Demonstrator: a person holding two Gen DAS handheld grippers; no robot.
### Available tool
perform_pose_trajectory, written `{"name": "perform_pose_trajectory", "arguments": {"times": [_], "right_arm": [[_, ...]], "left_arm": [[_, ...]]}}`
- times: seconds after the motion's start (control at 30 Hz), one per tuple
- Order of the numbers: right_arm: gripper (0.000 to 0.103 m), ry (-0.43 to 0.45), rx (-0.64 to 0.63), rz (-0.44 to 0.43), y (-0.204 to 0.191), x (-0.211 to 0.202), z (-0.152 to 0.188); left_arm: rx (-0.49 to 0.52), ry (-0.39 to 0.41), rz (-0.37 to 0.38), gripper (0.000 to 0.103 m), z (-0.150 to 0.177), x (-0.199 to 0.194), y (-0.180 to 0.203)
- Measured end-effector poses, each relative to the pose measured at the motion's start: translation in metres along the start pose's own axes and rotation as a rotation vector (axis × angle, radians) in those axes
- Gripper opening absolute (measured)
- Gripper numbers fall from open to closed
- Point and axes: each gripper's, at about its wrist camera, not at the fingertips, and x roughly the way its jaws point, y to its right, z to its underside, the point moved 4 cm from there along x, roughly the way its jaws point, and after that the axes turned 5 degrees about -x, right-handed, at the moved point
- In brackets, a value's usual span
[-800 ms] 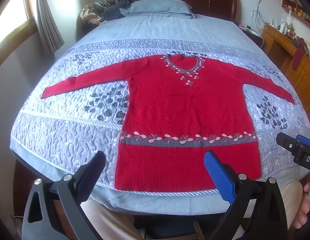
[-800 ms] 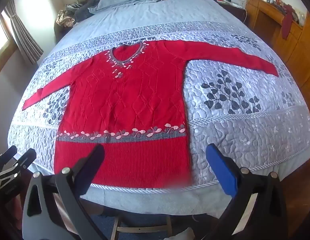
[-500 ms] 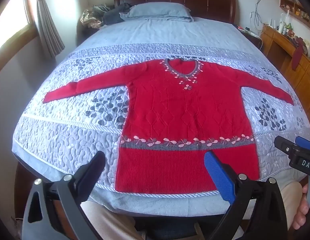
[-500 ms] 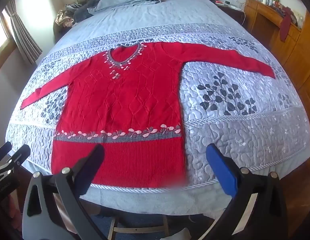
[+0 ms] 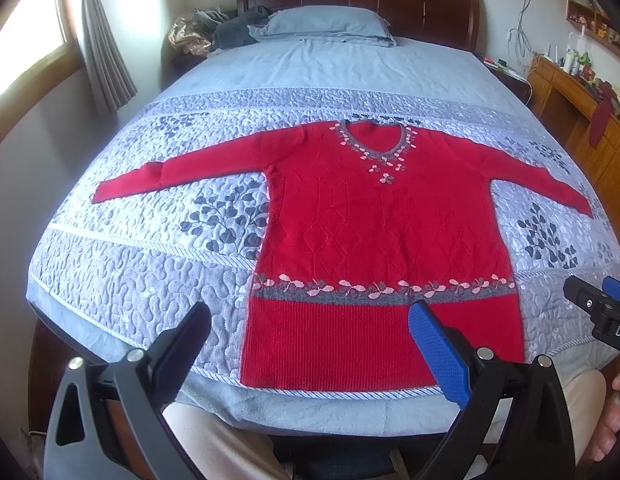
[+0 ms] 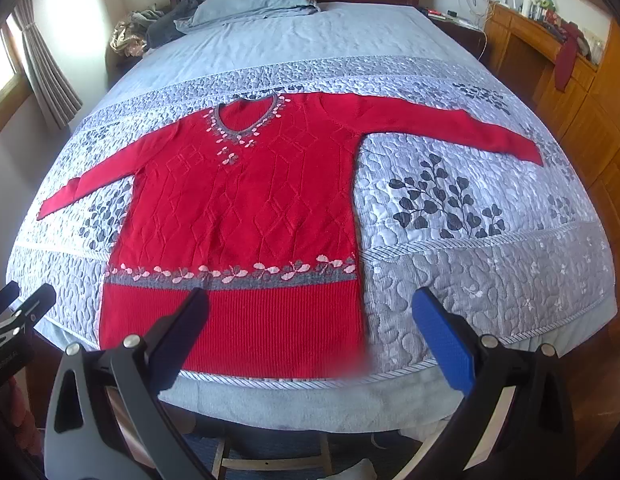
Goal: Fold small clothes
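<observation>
A red knitted sweater (image 5: pixel 382 240) (image 6: pixel 245 216) lies flat and face up on the quilted bed, both sleeves spread out sideways, hem toward the near edge. A grey band with pink leaves crosses it above the ribbed hem. My left gripper (image 5: pixel 310 328) hovers open above the hem's left part, nothing between its fingers. My right gripper (image 6: pixel 310 320) hangs open over the hem's right corner, also holding nothing. Each gripper's tip shows at the edge of the other's view: the right gripper (image 5: pixel 602 312) and the left gripper (image 6: pixel 17 312).
The grey patterned quilt (image 5: pixel 149 272) covers the bed's near half, with a pillow (image 5: pixel 326 24) and a pile of clothes (image 5: pixel 213 32) at the headboard. Wooden cabinets (image 6: pixel 582 92) stand along the right, a curtained window (image 5: pixel 37 52) on the left. A person's legs (image 5: pixel 213 448) show below the bed edge.
Both views have shifted slightly, so the sweater sits a little lower and farther back in frame. Both grippers stay open and the sweater has not moved.
</observation>
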Motion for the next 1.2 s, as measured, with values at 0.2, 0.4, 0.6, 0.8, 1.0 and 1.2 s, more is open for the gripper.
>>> {"name": "perform_pose_trajectory", "arguments": {"times": [0.2,0.4,0.6,0.8,1.0,1.2], "right_arm": [[0.101,-0.003,0.001,0.000,0.0004,0.0012,-0.0007],[0.101,-0.004,0.002,-0.001,0.0010,0.0023,0.0000],[0.101,-0.005,0.002,0.000,0.0011,0.0025,0.0001],[0.101,-0.008,-0.003,0.000,-0.0005,0.0046,0.0008],[0.101,-0.017,-0.004,-0.001,-0.0017,0.0080,0.0009],[0.101,-0.019,-0.004,0.000,-0.0018,0.0090,0.0006]], "left_arm": [[-0.003,0.003,-0.003,0.099,-0.0016,0.0010,-0.0004],[0.001,0.004,-0.001,0.099,-0.0018,0.0008,0.0005],[0.001,0.008,-0.006,0.099,-0.0020,0.0018,0.0006],[0.000,0.007,-0.003,0.099,-0.0020,0.0019,0.0003],[-0.004,0.005,-0.003,0.099,-0.0043,0.0035,-0.0020],[-0.004,0.004,-0.005,0.099,-0.0063,0.0055,-0.0029]]}}
